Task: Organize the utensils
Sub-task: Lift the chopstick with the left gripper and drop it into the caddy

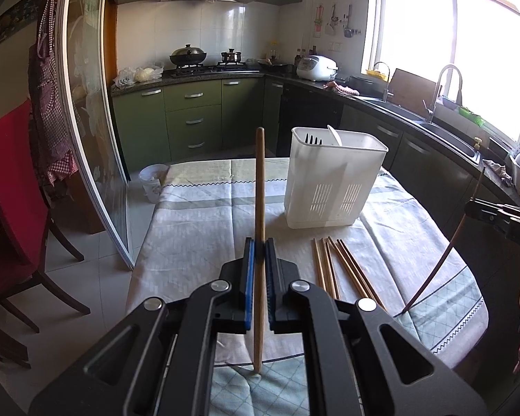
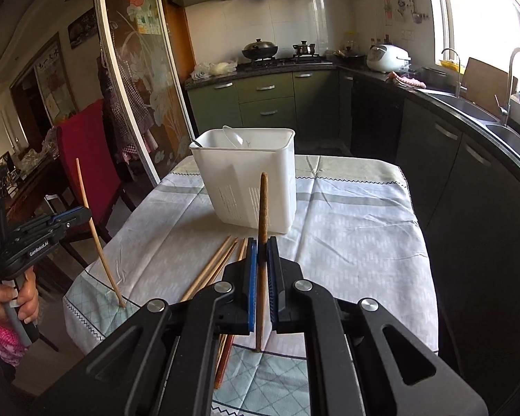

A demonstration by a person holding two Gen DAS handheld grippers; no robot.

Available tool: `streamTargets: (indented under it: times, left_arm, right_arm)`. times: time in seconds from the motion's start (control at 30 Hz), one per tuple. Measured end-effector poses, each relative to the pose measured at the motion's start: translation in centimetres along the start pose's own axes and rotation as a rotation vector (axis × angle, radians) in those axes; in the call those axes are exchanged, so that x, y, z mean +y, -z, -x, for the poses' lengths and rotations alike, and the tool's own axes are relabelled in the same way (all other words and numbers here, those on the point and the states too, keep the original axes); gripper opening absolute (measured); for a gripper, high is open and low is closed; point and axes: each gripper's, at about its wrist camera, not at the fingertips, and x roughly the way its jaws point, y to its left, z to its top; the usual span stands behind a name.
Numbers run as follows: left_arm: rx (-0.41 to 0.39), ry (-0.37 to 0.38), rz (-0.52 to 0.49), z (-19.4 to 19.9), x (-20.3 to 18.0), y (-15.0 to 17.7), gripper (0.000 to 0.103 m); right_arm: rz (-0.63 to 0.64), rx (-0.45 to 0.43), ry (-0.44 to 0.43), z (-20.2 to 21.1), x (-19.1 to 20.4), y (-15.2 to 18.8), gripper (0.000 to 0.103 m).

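I am holding a light chopstick (image 1: 260, 187) clamped upright in my left gripper (image 1: 259, 253) and a dark chopstick (image 2: 262, 208) in my right gripper (image 2: 262, 253), tips resting on the table (image 2: 346, 228). I should be lifting both straight, then lowering them into the white holder (image 1: 332, 183) beyond the loose chopsticks (image 1: 343, 270).

Left claw (image 1: 259, 254) clamping upright chopstick (image 1: 259, 187), tip on tablecloth (image 1: 197, 222)
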Motion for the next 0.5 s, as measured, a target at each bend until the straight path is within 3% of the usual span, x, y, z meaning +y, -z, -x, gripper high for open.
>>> streamTargets:
  times: [0.5]
  left_arm:
    - [-0.038,0.018,-0.018,0.9,-0.8,-1.3,0.006]
  right_arm:
    - [-0.021,-0.005,-0.041,0.3,-1.0,-0.8,0.007]
